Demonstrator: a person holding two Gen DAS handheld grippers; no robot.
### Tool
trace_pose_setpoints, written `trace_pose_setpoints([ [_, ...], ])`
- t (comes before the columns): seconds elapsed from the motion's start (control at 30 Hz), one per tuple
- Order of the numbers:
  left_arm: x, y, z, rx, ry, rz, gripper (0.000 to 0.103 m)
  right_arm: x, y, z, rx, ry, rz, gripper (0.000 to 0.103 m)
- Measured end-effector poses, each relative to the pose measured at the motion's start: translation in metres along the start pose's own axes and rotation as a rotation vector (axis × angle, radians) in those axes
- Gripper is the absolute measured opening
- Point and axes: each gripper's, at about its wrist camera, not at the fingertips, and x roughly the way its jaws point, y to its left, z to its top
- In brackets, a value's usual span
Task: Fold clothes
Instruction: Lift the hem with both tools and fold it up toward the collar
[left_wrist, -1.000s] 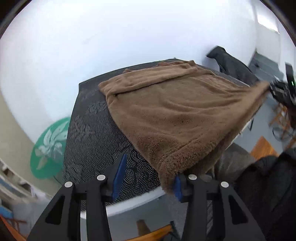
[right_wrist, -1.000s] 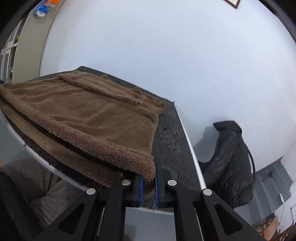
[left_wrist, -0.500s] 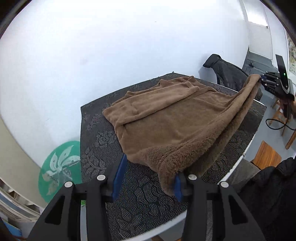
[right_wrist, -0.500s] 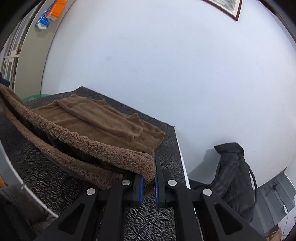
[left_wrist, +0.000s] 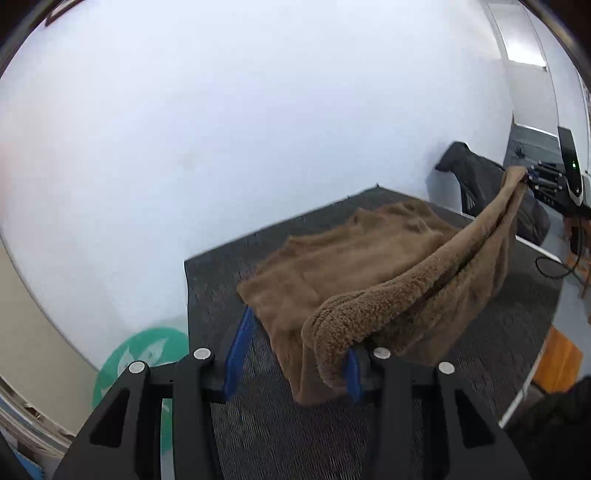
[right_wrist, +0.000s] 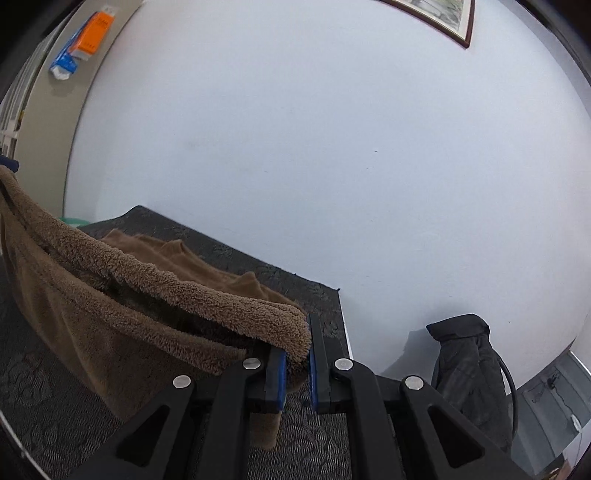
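Filling most of both views: a pale wall (right_wrist: 314, 147), blank apart from a picture frame (right_wrist: 439, 16) cut off by the top edge of the right wrist view.

Standing against that wall: a desk (left_wrist: 229, 273) under a dark patterned cover, its near edge running out of view.

Lying on the desk: a brown fleece garment (left_wrist: 354, 258), far part resting flat toward the wall, near hem lifting clear of the desk and hanging in a sagging band between the two claws. Underside of the raised fold sitting in shadow, hard to make out.

Slumping on something beyond the desk's right end: a black jacket (right_wrist: 469, 369), its support hidden.

Showing at the desk's left end, low down: a green round sign with a white flower (left_wrist: 144, 354), partly cut off by the left claw's frame.

Gripping the garment's right corner: the right claw (right_wrist: 297, 360), blue pads pressing together on the fleece hem.

Carrying the left corner: the left claw (left_wrist: 295, 362), fingers standing apart, fleece draping over the right-hand blue pad (left_wrist: 352, 373), the other pad (left_wrist: 238, 354) bare and clear of the cloth. Not possible to tell how the fleece is gripped there, the cloth covering the contact.

Sitting high on a beige panel left of the wall: an orange and blue pack (right_wrist: 83, 44), blurred.
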Motion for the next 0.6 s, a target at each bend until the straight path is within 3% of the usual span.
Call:
trace_pose_setpoints([
  [0.37, 0.091, 0.046, 0.057, -0.084, -0.003, 0.004, 0.048, 0.087, -0.013, 0.039, 0.063, 0.034, -0.019, 0.009],
  [0.6, 0.168, 0.075, 0.085, -0.114, 0.041, 0.026, 0.048, 0.153, -0.011, 0.062, 0.083, 0.06, -0.042, 0.009],
])
